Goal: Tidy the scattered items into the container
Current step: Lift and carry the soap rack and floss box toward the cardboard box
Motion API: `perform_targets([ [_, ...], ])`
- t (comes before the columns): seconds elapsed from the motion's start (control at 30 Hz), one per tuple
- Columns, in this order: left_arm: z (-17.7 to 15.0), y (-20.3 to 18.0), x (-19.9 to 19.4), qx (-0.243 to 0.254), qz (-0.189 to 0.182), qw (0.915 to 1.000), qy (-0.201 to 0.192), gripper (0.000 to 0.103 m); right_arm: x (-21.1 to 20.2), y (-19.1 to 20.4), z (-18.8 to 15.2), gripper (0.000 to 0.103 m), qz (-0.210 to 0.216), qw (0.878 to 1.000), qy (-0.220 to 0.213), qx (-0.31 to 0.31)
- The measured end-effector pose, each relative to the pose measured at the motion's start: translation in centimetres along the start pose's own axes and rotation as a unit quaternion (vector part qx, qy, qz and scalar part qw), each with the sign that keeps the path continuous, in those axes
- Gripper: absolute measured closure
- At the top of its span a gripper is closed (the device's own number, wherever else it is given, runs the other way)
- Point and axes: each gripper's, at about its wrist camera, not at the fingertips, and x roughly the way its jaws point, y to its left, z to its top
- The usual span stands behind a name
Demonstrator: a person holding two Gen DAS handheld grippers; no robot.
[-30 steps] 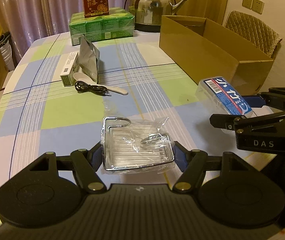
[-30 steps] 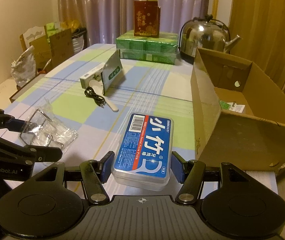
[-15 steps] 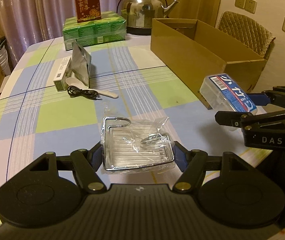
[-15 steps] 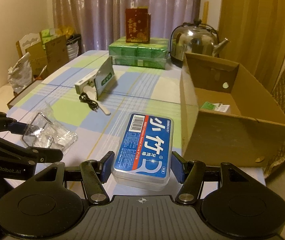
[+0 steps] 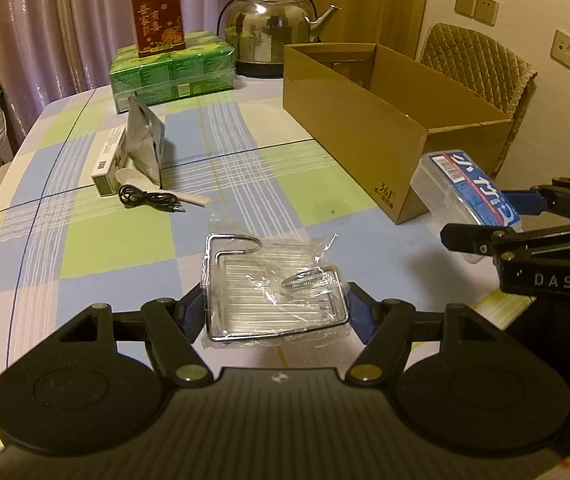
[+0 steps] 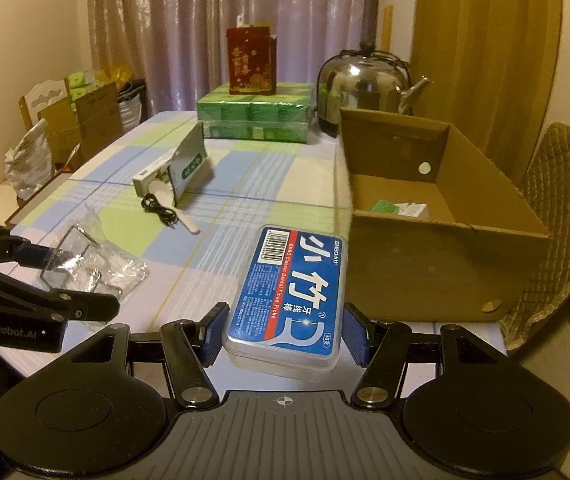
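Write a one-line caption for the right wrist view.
Right gripper carrying floss-pick box toward open cardboard box.

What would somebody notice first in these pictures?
Probably the blue floss pick box, held up in the right claw just short of the open cardboard box. Next, the shiny wire rack in its plastic bag in the left claw, and the big steel kettle at the table's far end.

Open cardboard box (image 6: 441, 216) along the worktop's (image 5: 97, 236) right edge: top unobstructed, interior mostly bare save small packets (image 6: 399, 209) on its floor. Bare cloth lies between the box's near wall and the worktop's near edge. Kettle (image 6: 365, 84) and stacked green cartons (image 5: 171, 72) block the far edge; pouch (image 5: 145, 142), spoon (image 5: 157, 186) and cable (image 5: 147, 202) occupy the left-centre.
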Motion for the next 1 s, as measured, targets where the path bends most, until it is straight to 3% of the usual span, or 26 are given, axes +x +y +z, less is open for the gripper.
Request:
perform_targets([
  [0.43,0.2,-1.9,-1.2,0.015,-0.012,0.9997,-0.014,0.037,-3.1,-1.3,-0.4,0.046,-0.019,0.999,-0.023,0.016],
  [1.0,0.8,-1.5,-1.9,0.006,-0.009,0.9995,-0.03,0.037,-5.0,-2.1,-0.1,0.046,-0.036,0.998,-0.047,0.017],
])
